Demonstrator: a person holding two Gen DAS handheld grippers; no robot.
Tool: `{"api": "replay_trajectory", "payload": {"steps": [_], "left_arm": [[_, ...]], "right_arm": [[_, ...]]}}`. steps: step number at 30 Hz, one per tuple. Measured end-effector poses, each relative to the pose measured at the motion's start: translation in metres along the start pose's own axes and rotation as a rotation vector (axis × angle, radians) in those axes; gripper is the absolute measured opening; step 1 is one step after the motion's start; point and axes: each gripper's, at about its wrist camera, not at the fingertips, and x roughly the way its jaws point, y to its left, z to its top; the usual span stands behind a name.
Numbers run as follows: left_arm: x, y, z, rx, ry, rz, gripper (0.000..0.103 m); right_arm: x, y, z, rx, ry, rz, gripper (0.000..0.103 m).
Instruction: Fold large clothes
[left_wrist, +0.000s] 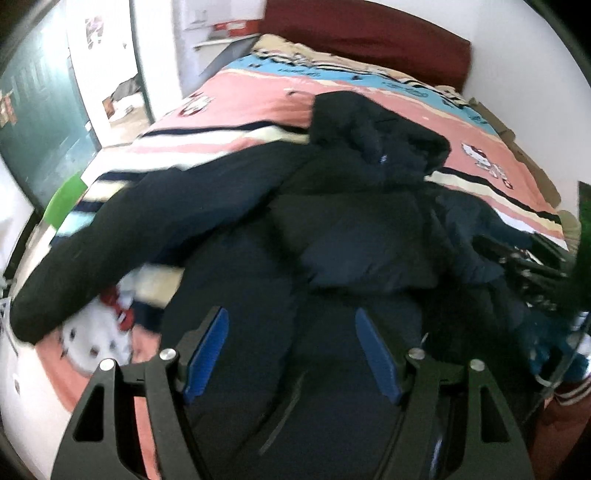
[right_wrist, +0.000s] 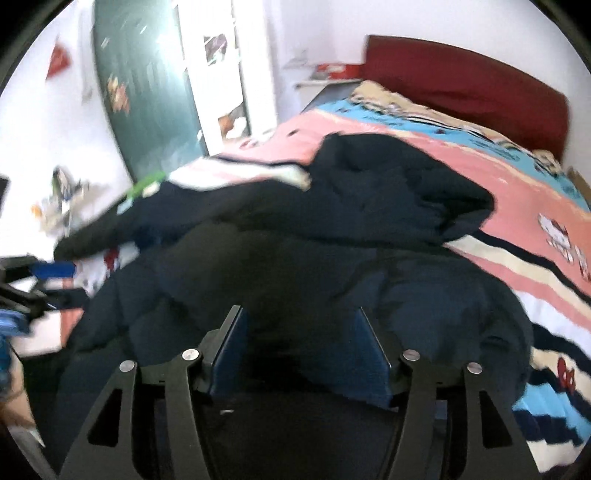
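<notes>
Both our left tongs (left_wrist: 291, 354) and right tongs (right_wrist: 301, 352) hang released over dark jacket (left_wrist: 351, 236); next we pinch the splayed sleeve (left_wrist: 122, 236) cuff, fold inward.

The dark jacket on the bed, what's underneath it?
The dark jacket lies on a striped pink, cream and blue cartoon-print bedcover, which shows around its sleeve and hood. Whatever lies under the jacket's body is covered.

A bed (left_wrist: 258, 99) wears a striped pink, blue and cream cartoon-cat cover (right_wrist: 517, 206), with a dark red headboard (left_wrist: 369, 33) against the white wall. To its left stands a dark green door (left_wrist: 40, 122), and a shelf (right_wrist: 325, 79) carries a red box (right_wrist: 334, 69).
</notes>
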Motion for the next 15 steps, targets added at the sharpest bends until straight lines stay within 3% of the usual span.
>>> {"api": "replay_trajectory", "payload": {"steps": [4, 9, 13, 15], "left_arm": [[0.031, -0.037, 0.028, 0.056, 0.004, -0.042, 0.07], [0.094, -0.066, 0.057, 0.064, 0.066, -0.041, 0.07], [0.144, -0.059, 0.059, 0.058, 0.118, 0.015, 0.072], [0.153, -0.058, 0.055, 0.067, 0.12, 0.004, 0.074]], "right_arm": [[-0.008, -0.054, 0.002, 0.103, -0.025, -0.087, 0.06], [0.013, -0.118, -0.007, 0.224, 0.024, -0.213, 0.06], [0.044, -0.146, -0.026, 0.292, 0.106, -0.211, 0.061], [0.069, -0.152, -0.043, 0.315, 0.187, -0.174, 0.061]]}}
